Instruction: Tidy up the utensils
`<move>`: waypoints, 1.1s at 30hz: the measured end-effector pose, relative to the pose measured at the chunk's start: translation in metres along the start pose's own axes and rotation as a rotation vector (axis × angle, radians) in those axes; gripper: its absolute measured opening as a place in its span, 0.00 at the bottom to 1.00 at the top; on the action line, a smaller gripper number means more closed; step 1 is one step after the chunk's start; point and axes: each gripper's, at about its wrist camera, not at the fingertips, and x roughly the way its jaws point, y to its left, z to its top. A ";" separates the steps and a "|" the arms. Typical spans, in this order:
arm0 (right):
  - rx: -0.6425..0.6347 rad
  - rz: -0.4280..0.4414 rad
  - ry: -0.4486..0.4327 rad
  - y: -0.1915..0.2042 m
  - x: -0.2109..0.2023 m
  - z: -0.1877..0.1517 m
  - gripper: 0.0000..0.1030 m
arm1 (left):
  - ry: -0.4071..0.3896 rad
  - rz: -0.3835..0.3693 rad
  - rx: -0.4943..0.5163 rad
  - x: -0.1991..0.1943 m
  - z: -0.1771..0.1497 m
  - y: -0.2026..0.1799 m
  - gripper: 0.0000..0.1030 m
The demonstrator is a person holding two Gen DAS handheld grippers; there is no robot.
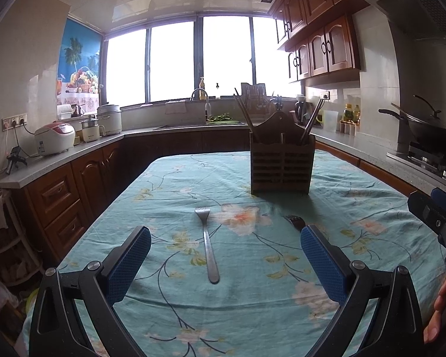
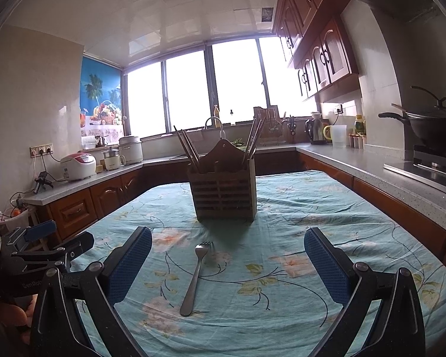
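Note:
A steel fork point(image 1: 208, 244) lies on the teal flowered tablecloth point(image 1: 252, 297), tines away, between the open fingers of my left gripper point(image 1: 226, 235). A second fork point(image 1: 294, 221) peeks out behind the left gripper's right finger; in the right wrist view this fork point(image 2: 194, 276) lies between the open fingers of my right gripper point(image 2: 227, 235). A brown slatted utensil holder point(image 1: 282, 163) with chopsticks in its left and right compartments stands upright farther back; it also shows in the right wrist view point(image 2: 224, 190). Both grippers are empty.
The right gripper shows at the right edge of the left view point(image 1: 437, 214); the left gripper shows at the left edge of the right view point(image 2: 38, 250). Kitchen counters surround the table: rice cookers point(image 1: 55, 138), a sink point(image 1: 199, 123), a wok on the stove point(image 1: 431, 134).

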 end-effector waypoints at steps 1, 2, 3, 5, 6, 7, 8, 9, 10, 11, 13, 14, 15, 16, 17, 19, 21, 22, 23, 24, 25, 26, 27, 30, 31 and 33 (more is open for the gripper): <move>0.001 0.001 0.000 0.000 0.000 0.000 1.00 | 0.001 -0.001 -0.001 0.000 0.000 0.000 0.99; 0.001 0.001 0.001 0.000 0.000 0.001 1.00 | 0.001 -0.002 -0.001 0.000 0.000 0.000 0.99; 0.001 -0.001 0.002 0.000 0.000 0.001 1.00 | 0.000 -0.001 -0.001 -0.001 0.000 -0.001 0.99; 0.001 -0.001 0.003 0.000 0.000 0.001 1.00 | 0.001 -0.001 -0.002 -0.001 0.001 0.000 0.99; 0.001 -0.001 0.002 0.000 -0.001 0.002 1.00 | 0.001 -0.001 -0.001 -0.001 0.000 0.000 0.99; 0.002 -0.002 0.003 0.001 -0.001 0.002 1.00 | 0.001 0.001 -0.001 -0.001 0.000 -0.001 0.99; 0.002 -0.001 0.003 0.000 0.000 0.001 1.00 | 0.001 0.002 -0.002 -0.001 0.001 0.000 0.99; 0.002 -0.001 0.002 0.000 -0.001 0.002 1.00 | 0.001 0.001 -0.003 -0.001 0.001 -0.001 0.99; 0.002 -0.001 0.001 0.001 -0.001 0.002 1.00 | 0.002 0.001 -0.003 -0.002 0.001 -0.001 0.99; 0.001 0.000 0.000 0.000 -0.001 0.002 1.00 | 0.001 0.002 -0.004 -0.002 0.001 -0.001 0.99; 0.000 0.001 -0.004 0.000 -0.001 0.003 1.00 | 0.001 0.002 -0.004 -0.002 0.002 -0.001 0.99; 0.000 0.002 -0.004 0.000 -0.001 0.004 1.00 | 0.002 0.002 -0.004 -0.002 0.002 -0.001 0.99; 0.001 0.003 -0.004 0.000 -0.001 0.004 1.00 | 0.001 0.002 -0.004 -0.002 0.001 -0.002 0.99; 0.001 0.003 -0.004 0.000 -0.001 0.004 1.00 | 0.002 0.002 -0.004 -0.002 0.001 -0.002 0.99; 0.001 0.003 -0.005 0.000 -0.001 0.004 1.00 | 0.001 0.003 -0.005 -0.002 0.001 -0.002 0.99; 0.002 0.005 -0.005 0.001 -0.001 0.004 1.00 | 0.003 0.003 -0.006 -0.002 0.001 -0.002 0.99; 0.001 0.005 -0.006 0.002 -0.001 0.005 1.00 | 0.003 0.003 -0.009 -0.002 0.002 -0.002 0.99; 0.002 0.007 -0.007 0.001 -0.001 0.005 1.00 | 0.003 0.002 -0.011 -0.002 0.002 -0.002 0.99; 0.002 0.008 -0.007 0.001 -0.001 0.006 1.00 | 0.004 0.001 -0.012 -0.002 0.003 -0.002 0.99; 0.002 0.008 -0.007 0.002 -0.001 0.006 1.00 | 0.003 0.001 -0.012 -0.002 0.003 -0.002 0.99; 0.002 0.009 -0.009 0.002 -0.001 0.007 1.00 | 0.001 0.002 -0.012 -0.002 0.003 -0.002 0.99; 0.003 0.011 -0.011 0.002 -0.002 0.007 1.00 | 0.000 0.001 -0.013 -0.002 0.003 -0.002 0.99; 0.003 0.013 -0.014 0.001 -0.002 0.008 1.00 | -0.001 0.001 -0.013 -0.002 0.003 -0.003 0.99; 0.001 0.018 -0.023 0.003 -0.004 0.011 1.00 | -0.003 -0.001 -0.012 -0.002 0.003 -0.003 0.99; 0.000 0.018 -0.023 0.004 -0.004 0.012 1.00 | -0.003 -0.001 -0.012 -0.002 0.003 -0.004 0.99; -0.003 0.019 -0.023 0.005 -0.004 0.013 1.00 | -0.002 -0.001 -0.011 -0.001 0.003 -0.004 0.99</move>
